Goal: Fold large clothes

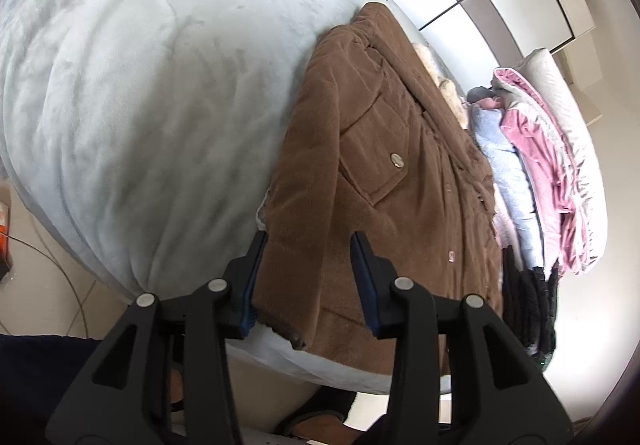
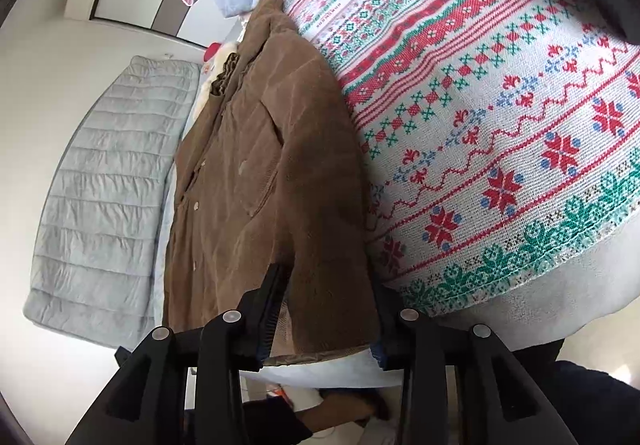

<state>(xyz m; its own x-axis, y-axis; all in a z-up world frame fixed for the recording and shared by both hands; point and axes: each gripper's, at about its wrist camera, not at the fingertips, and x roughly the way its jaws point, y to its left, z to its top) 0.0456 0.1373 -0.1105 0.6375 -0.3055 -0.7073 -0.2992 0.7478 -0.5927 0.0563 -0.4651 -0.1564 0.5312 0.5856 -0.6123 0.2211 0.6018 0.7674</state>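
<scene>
A brown corduroy coat (image 1: pixel 372 181) with a fur-trimmed collar lies flat on the bed, buttons up; it also shows in the right wrist view (image 2: pixel 256 181). My left gripper (image 1: pixel 308 245) is open, its jaws astride the coat's lower left hem edge near the bed's front. My right gripper (image 2: pixel 324 285) is open, its jaws astride the coat's lower right hem corner; the right finger is partly hidden under the cloth.
The bed has a pale grey fleece cover (image 1: pixel 140 93). A patterned red, green and white knit (image 2: pixel 500 125) lies right of the coat. Folded pink and blue clothes (image 1: pixel 532 149) are stacked beyond. A grey quilted blanket (image 2: pixel 108 185) lies left. Tiled floor (image 1: pixel 48 285) below.
</scene>
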